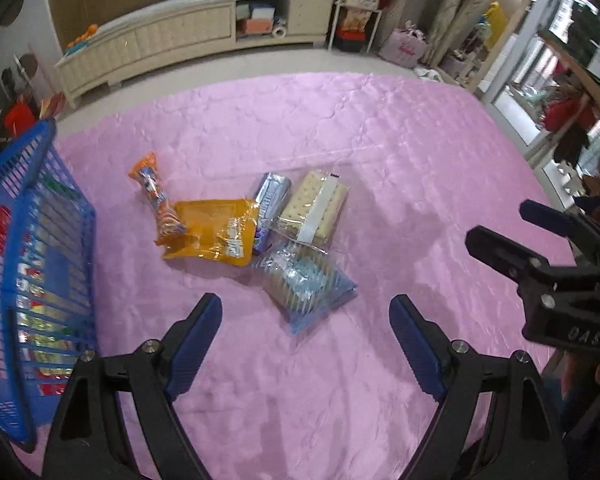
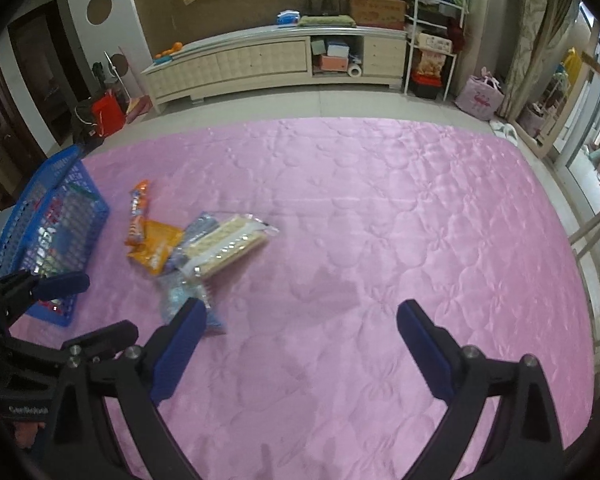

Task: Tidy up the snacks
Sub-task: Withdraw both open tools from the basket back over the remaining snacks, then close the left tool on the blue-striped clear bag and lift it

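Snacks [image 1: 256, 232] lie in a pile mid-frame on the pink bed cover [image 1: 380, 160]. Blue basket [image 1: 32, 280] at left holds more packets. Left gripper [image 1: 306, 320] and right gripper [image 2: 302, 320] have fingers wide open, holding nothing

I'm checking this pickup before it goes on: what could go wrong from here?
The snacks lie overlapped: the blue packet touches the cracker pack, so a grab may drag its neighbour. The thin, glossy wrappers may slip from the open left tool. The right tool is close beside it, so the two might bump.
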The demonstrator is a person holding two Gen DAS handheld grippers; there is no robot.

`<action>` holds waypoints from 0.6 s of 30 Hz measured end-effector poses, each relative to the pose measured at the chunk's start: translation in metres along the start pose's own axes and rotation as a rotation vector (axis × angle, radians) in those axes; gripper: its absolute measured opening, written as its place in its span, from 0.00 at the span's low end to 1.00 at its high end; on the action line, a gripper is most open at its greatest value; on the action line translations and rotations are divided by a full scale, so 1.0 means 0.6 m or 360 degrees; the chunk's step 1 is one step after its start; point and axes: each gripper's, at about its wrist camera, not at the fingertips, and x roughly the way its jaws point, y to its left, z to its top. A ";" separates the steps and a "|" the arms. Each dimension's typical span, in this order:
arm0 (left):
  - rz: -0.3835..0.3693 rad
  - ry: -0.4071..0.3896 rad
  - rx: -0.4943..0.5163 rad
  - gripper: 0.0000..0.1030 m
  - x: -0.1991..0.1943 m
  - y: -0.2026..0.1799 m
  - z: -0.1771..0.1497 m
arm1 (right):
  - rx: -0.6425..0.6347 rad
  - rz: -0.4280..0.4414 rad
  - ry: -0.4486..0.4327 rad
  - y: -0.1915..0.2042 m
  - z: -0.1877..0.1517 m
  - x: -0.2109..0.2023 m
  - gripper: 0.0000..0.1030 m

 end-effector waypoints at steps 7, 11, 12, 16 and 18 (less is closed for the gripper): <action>-0.0050 0.0135 -0.0187 0.82 0.068 0.001 0.015 | 0.0063 0.0022 0.0008 -0.032 -0.006 0.045 0.95; 0.0005 0.0127 -0.0202 0.82 0.087 -0.003 0.019 | 0.0081 0.0057 0.0047 -0.039 -0.008 0.072 0.95; 0.0048 0.0099 -0.0211 0.82 0.088 -0.003 0.024 | 0.0081 0.0061 0.0052 -0.041 -0.009 0.077 0.95; 0.0009 0.0192 -0.0198 0.82 0.114 -0.011 0.027 | 0.0119 0.0098 0.0075 -0.055 -0.010 0.096 0.95; 0.0047 0.0182 -0.0190 0.82 0.122 -0.015 0.029 | 0.0127 0.0106 0.0088 -0.059 -0.009 0.103 0.95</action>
